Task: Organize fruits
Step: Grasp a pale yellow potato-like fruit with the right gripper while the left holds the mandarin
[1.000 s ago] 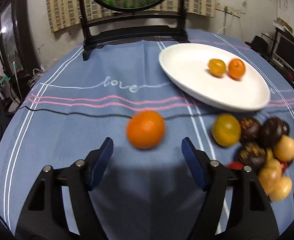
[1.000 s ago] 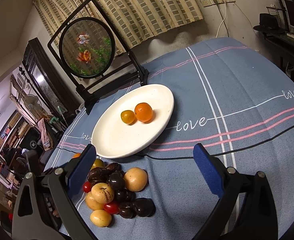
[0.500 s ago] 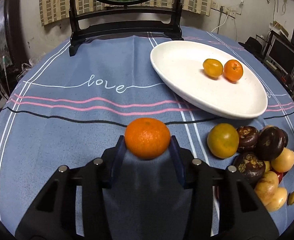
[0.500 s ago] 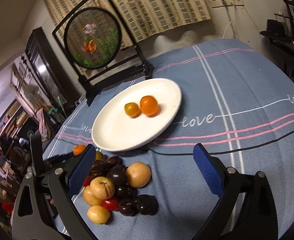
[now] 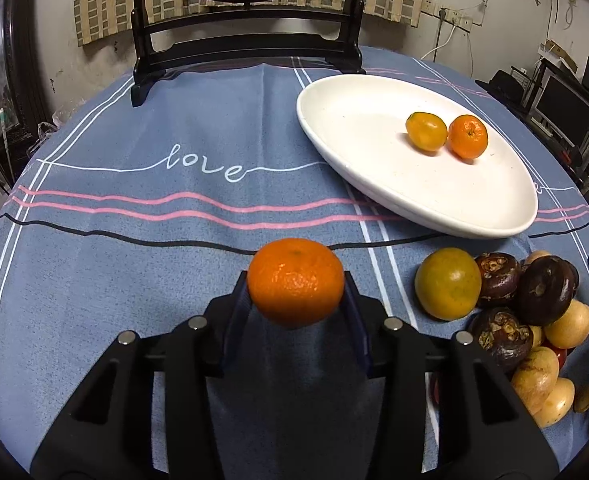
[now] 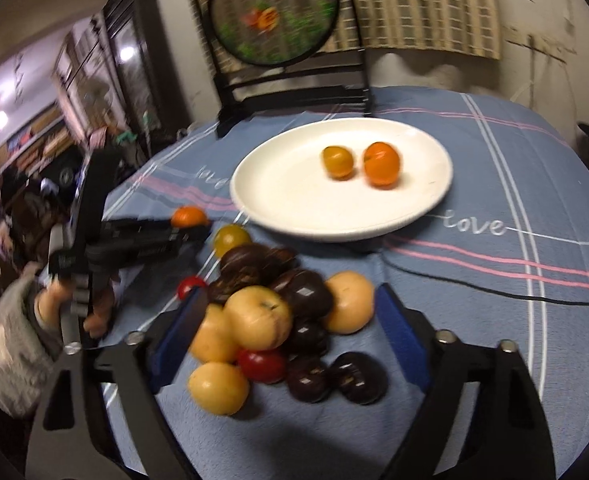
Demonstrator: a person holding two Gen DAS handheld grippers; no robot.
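One blue tablecloth covers the table; behind it stand checked curtains and one round framed screen. One white plate holds two small citrus fruits. The right gripper is spread wide around the fruit pile, touching nothing clearly. The left gripper pinches one orange above the cloth, beside one greenish citrus.
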